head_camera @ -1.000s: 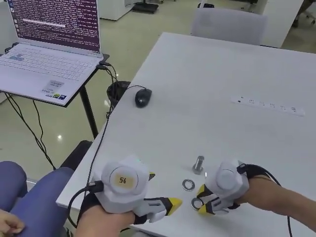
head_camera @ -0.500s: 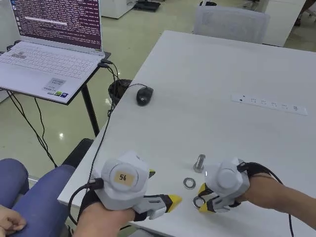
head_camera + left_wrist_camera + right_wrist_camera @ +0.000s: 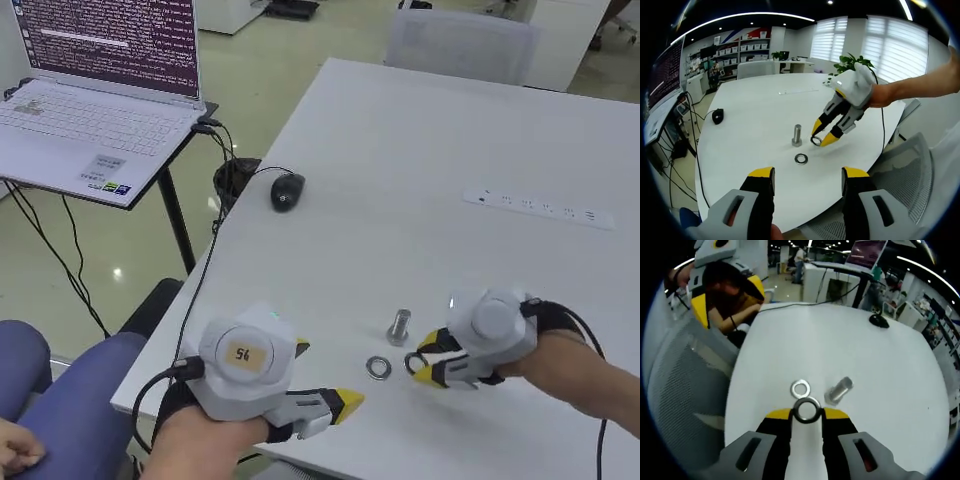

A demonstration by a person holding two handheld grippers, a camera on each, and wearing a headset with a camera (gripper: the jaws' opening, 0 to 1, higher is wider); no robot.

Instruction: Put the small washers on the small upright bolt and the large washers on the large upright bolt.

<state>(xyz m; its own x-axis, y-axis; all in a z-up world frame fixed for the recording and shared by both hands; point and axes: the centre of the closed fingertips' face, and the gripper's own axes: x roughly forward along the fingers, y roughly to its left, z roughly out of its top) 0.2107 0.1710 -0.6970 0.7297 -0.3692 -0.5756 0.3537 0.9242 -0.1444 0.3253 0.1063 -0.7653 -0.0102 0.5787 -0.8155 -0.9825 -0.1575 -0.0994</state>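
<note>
A single steel bolt (image 3: pixel 399 327) stands upright near the table's front edge. One washer (image 3: pixel 378 368) lies flat just in front of it. My right gripper (image 3: pixel 420 361) is shut on a second washer (image 3: pixel 413 362), held on edge just above the table to the right of the bolt. In the right gripper view that washer (image 3: pixel 806 410) sits between the yellow tips, with the loose washer (image 3: pixel 801 388) and the bolt (image 3: pixel 838 390) just beyond. My left gripper (image 3: pixel 324 375) hovers open at the front left, holding nothing; its jaws (image 3: pixel 808 175) face the bolt (image 3: pixel 797 136).
A black mouse (image 3: pixel 286 190) with its cable lies at the table's left edge. A white power strip (image 3: pixel 538 210) lies at the far right. A laptop (image 3: pixel 90 120) on a stand is off to the left, and a chair (image 3: pixel 460 45) stands behind the table.
My right gripper has closed on the washer that lay by its tips, lifted it and carried it back and right, beside the bolt. The left gripper has hardly moved.
</note>
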